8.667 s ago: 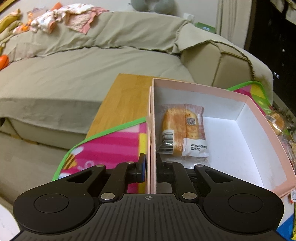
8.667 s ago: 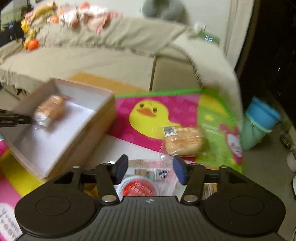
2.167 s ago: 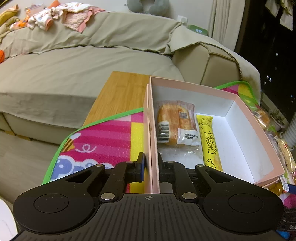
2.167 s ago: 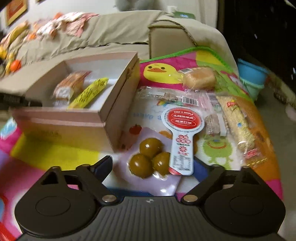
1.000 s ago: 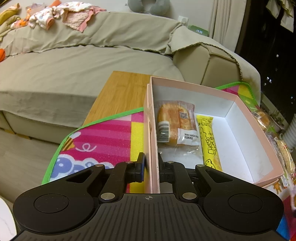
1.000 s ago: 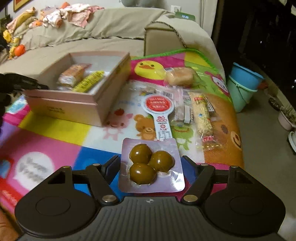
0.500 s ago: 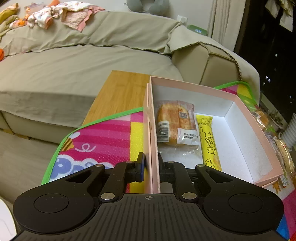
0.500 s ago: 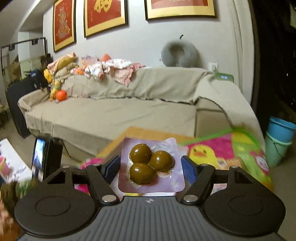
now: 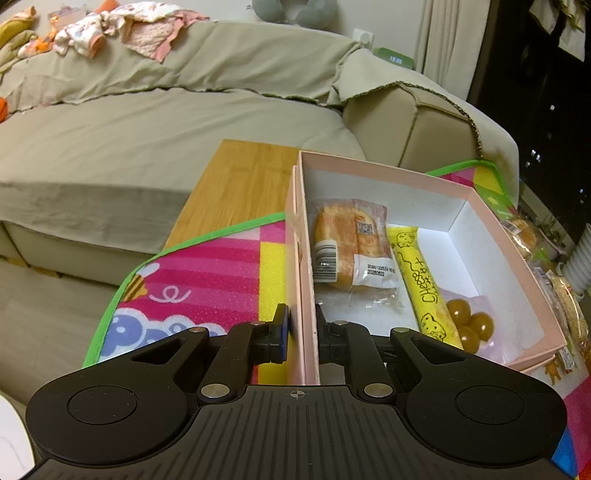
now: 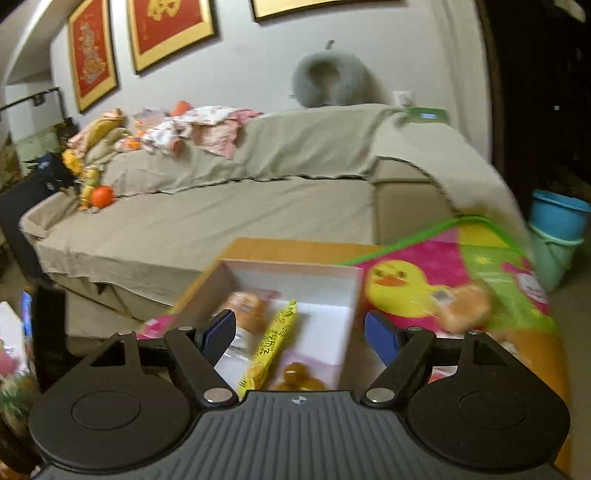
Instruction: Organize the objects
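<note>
Now I am pinching the box [image 9: 480,206] wall with my left gripper [image 9: 300,334]; bread [image 9: 343,243], a yellow stick [image 9: 421,280] and the plums [image 9: 469,321] are lying inside. My right gripper [image 10: 300,332] is hovering spread wide above the box, holding nothing.

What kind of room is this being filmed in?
Most likely a family living room at home. A long sofa under a beige cover fills the background, framed red-and-gold pictures hang on the wall, and a bright children's play mat covers the low table.
</note>
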